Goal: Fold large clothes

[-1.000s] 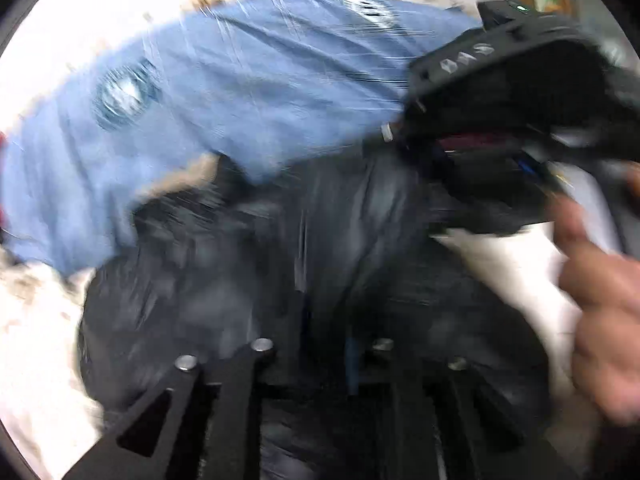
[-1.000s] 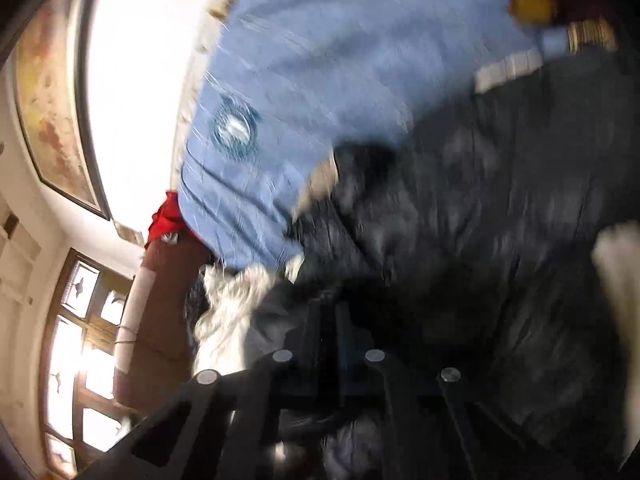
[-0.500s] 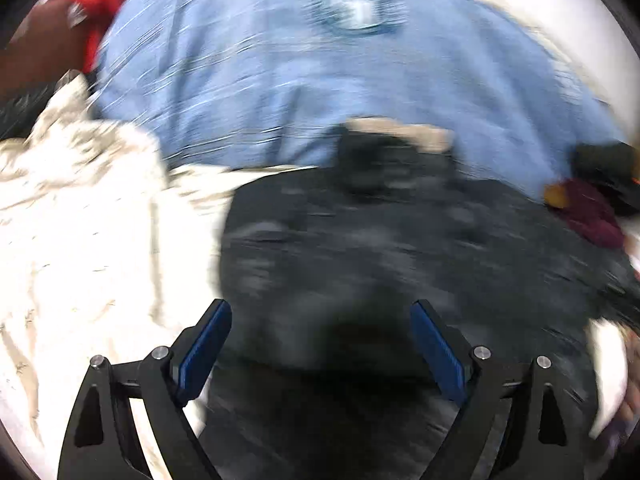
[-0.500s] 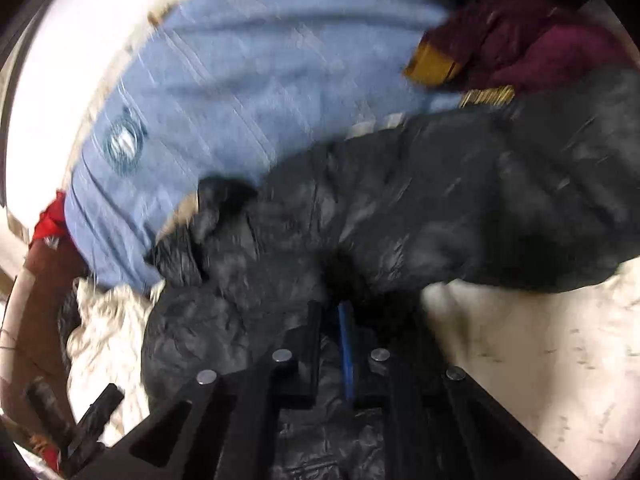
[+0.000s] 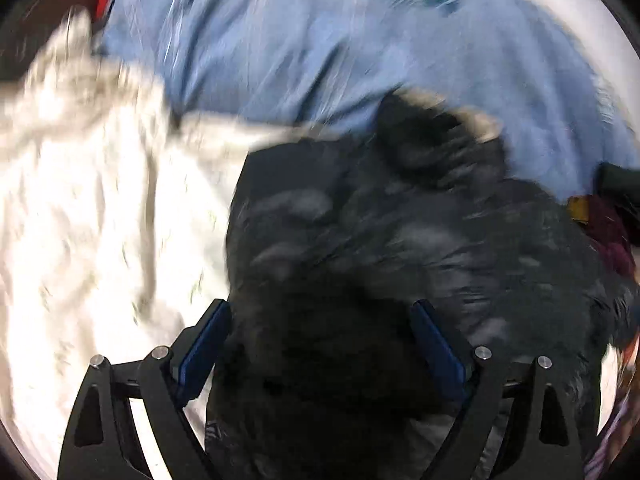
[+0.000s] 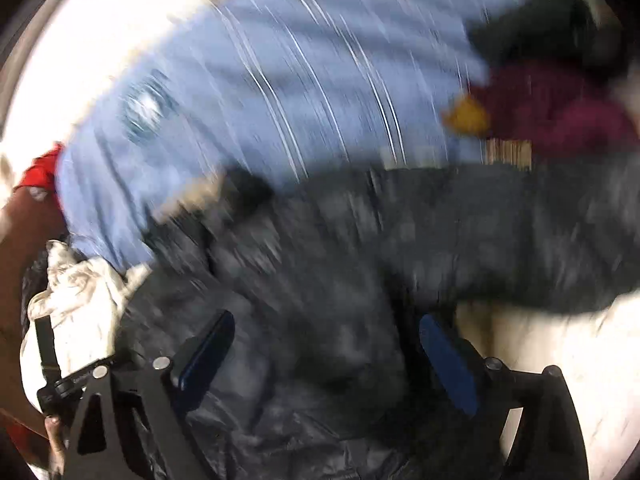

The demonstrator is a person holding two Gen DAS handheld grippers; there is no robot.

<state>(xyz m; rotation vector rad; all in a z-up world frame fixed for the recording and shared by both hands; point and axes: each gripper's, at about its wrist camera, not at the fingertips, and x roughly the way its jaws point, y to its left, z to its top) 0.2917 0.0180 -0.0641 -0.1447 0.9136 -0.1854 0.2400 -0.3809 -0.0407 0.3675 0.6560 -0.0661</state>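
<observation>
One black jacket (two other garments)

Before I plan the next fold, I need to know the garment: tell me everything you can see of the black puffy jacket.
The black puffy jacket looks like shiny quilted nylon, crumpled rather than flat. A tan-trimmed collar or hood edge bunches at its far end. It lies on cream bedding, overlapping a light blue cloth, with a maroon garment beside it. Both grippers' fingers stand open above it, gripping nothing.
</observation>
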